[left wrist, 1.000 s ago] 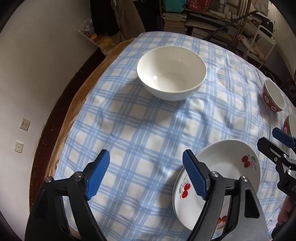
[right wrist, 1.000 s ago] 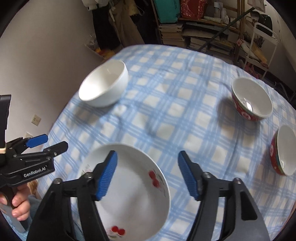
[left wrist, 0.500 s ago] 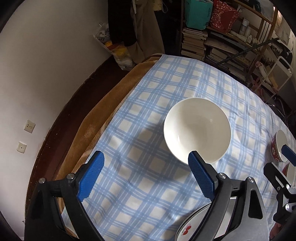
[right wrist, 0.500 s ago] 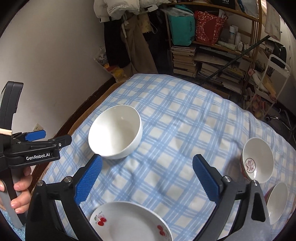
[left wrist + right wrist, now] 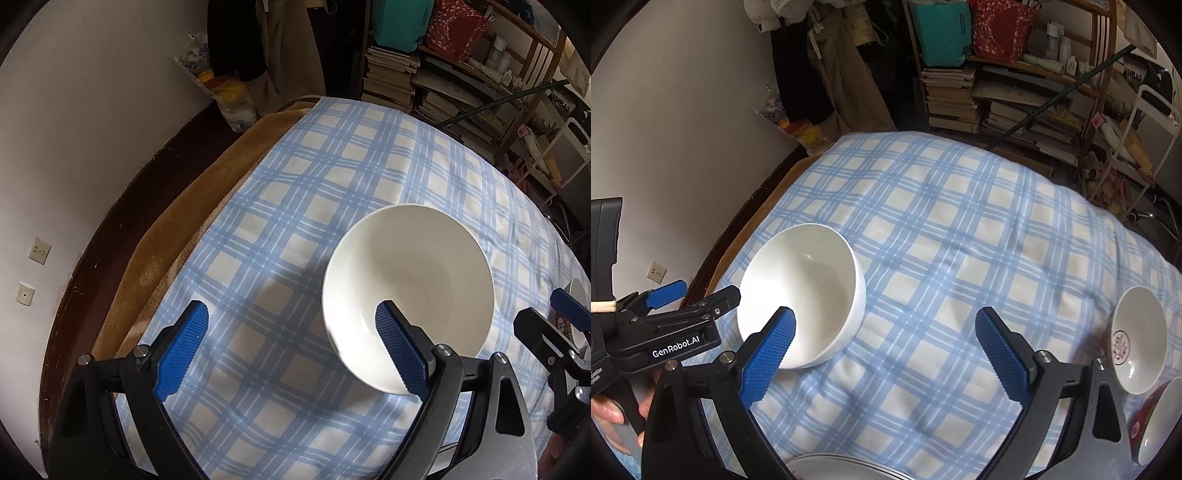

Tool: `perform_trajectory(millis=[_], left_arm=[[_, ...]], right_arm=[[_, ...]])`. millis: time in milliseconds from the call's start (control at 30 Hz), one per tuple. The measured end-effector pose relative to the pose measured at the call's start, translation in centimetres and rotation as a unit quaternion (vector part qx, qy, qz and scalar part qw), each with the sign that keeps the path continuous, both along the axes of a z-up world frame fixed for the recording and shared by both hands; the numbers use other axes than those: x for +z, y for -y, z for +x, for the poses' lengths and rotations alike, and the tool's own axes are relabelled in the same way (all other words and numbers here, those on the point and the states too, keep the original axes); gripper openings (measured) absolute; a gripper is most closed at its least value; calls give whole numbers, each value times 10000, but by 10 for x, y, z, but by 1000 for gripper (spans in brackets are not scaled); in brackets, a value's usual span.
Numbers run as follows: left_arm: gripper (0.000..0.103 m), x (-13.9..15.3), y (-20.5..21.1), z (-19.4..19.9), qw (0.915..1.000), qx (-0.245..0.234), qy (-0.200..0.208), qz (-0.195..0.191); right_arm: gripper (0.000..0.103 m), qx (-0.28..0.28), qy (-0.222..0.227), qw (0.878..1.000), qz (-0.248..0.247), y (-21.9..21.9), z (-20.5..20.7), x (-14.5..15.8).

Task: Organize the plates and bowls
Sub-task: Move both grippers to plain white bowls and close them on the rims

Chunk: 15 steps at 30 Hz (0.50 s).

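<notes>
A large white bowl (image 5: 408, 295) stands on the blue checked tablecloth (image 5: 314, 184). My left gripper (image 5: 291, 347) hangs open just short of it, and its right finger (image 5: 400, 350) overlaps the bowl's near rim in the view; nothing is between the pads. In the right wrist view the same white bowl (image 5: 801, 291) lies left of centre, behind the left finger (image 5: 768, 350) of my open, empty right gripper (image 5: 886, 350). The left gripper (image 5: 698, 295) shows beside the bowl, held by a hand. A plate's rim (image 5: 846, 469) peeks in at the bottom.
Two small red-sided bowls (image 5: 1141, 339) (image 5: 1160, 421) sit together at the table's right. A brown blanket edge (image 5: 177, 236) runs along the table's left side by the white wall. Shelves of stacked books (image 5: 960, 99) stand behind the table.
Both grippers have moved away from the cherry-patterned plate towards the white bowl. The plate has dropped out of the left view and shows only its rim in the right. Both jaws stand slightly wider.
</notes>
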<state>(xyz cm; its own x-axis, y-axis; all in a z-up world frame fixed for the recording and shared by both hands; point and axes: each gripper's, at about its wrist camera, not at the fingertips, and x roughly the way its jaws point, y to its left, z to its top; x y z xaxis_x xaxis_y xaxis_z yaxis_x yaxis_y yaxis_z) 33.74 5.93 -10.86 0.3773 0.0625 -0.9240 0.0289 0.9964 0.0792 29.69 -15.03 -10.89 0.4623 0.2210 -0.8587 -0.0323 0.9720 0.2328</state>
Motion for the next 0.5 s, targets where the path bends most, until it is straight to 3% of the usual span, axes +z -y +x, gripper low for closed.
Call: perform_trajectory(millis=[100, 167, 267, 333, 400, 500], left_arm=[[87, -14, 5, 2, 9999, -92, -125, 66], [79, -21, 7, 4, 9998, -85, -169, 90], [61, -27, 5, 6, 9998, 136, -122, 68], [41, -31, 5, 7, 9997, 106, -203, 2], [29, -37, 5, 6, 9994, 46, -271, -198], [17, -39, 5, 5, 9983, 30, -306, -490]], right_arm=[[92, 34, -77, 10000, -20, -3, 5, -11], [87, 32, -159, 9999, 49, -4, 9, -19], [69, 45, -360, 9992, 166, -5, 14, -30], [56, 68, -496, 9984, 267, -7, 16, -38], [41, 99, -563, 9970, 526, -8, 17, -42], [26, 156, -602, 9958, 673, -13, 17, -44]])
